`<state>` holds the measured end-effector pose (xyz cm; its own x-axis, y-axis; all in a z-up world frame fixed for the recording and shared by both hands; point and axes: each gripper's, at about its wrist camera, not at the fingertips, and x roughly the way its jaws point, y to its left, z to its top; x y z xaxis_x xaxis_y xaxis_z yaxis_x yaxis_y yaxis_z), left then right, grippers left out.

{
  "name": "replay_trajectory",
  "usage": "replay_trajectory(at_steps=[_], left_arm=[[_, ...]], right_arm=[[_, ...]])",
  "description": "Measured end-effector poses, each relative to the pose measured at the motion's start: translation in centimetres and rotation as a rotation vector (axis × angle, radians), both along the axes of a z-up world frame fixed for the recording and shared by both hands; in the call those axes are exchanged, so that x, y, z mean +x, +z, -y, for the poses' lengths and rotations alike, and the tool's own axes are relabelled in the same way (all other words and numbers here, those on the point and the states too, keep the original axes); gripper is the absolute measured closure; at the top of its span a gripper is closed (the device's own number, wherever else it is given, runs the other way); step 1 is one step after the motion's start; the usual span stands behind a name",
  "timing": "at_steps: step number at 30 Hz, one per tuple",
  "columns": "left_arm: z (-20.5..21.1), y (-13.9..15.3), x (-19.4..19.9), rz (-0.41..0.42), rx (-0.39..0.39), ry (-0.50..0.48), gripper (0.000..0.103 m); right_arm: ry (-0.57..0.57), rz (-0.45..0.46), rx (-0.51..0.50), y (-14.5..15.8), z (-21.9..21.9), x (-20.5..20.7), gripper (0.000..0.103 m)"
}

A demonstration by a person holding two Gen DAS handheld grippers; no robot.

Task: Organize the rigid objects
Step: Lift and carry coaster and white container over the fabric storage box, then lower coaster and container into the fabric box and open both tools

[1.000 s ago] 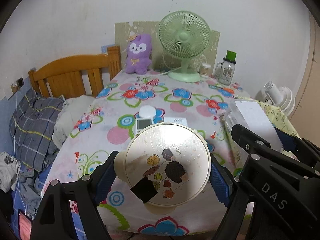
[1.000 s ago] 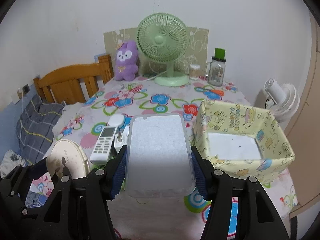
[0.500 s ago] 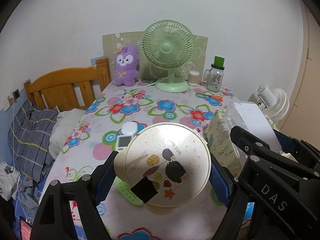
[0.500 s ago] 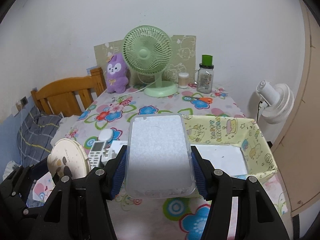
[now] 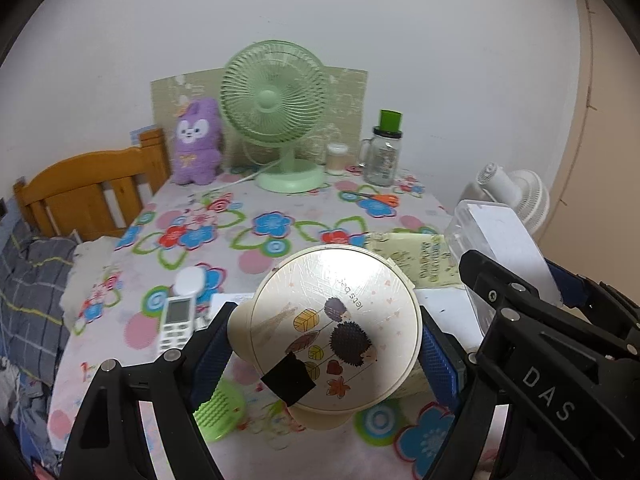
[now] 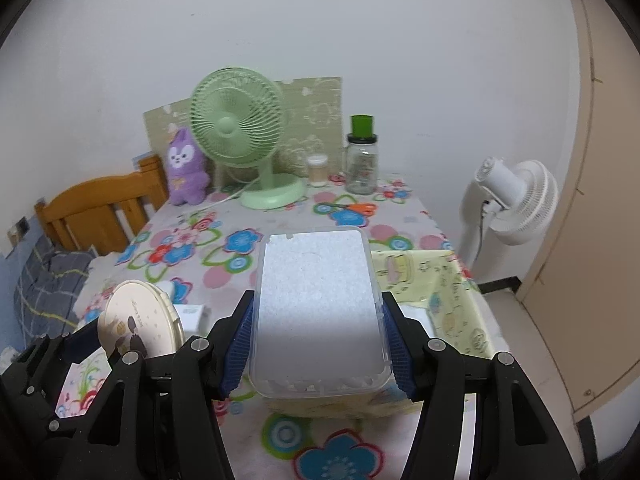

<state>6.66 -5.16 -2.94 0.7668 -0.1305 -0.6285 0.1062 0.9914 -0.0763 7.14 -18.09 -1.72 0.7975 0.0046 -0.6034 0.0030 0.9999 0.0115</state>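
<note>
Floral tablecloth (image 6: 248,248) below: L gripper (image 5: 326,354) pinching round container (image 5: 336,332), R gripper (image 6: 318,344) pinching clear box (image 6: 318,304).

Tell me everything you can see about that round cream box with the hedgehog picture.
The round cream box looks like plastic. Its flat lid shows a dark hedgehog, autumn leaves, small print and a black square patch near the edge. It is tilted, lid facing the camera, clamped at its sides between the blue pads of the left tool, above the flowered tablecloth.
</note>
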Motion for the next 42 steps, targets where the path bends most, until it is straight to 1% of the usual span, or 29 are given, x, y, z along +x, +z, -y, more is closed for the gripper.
replay_trajectory(at_steps=[4, 11, 18, 25, 38, 42], left_arm=[[1.7, -0.1, 1.2, -0.006, 0.004, -0.030, 0.018], [4.1, -0.3, 3.0, -0.017, -0.004, -0.053, 0.018], [6.2, -1.3, 4.6, -0.051, 0.000, -0.072, 0.018], [8.1, -2.4, 6.0, -0.090, 0.005, -0.108, 0.018], [10.5, -4.8, 8.0, -0.167, 0.020, -0.169, 0.018], [11.1, -5.1, 8.2, -0.172, 0.040, -0.177, 0.018]], right_arm=[[-0.029, -0.008, 0.001, -0.1, 1.6, 0.9, 0.041], [-0.054, -0.017, -0.011, -0.2, 3.7, 2.6, 0.041], [-0.065, -0.044, -0.007, -1.1, 5.9, 4.1, 0.041], [-0.063, -0.071, -0.007, -2.0, 7.0, 5.1, 0.041], [-0.052, -0.171, 0.012, -4.8, 8.2, 8.0, 0.040], [-0.062, -0.202, 0.021, -5.8, 8.6, 8.7, 0.040]])
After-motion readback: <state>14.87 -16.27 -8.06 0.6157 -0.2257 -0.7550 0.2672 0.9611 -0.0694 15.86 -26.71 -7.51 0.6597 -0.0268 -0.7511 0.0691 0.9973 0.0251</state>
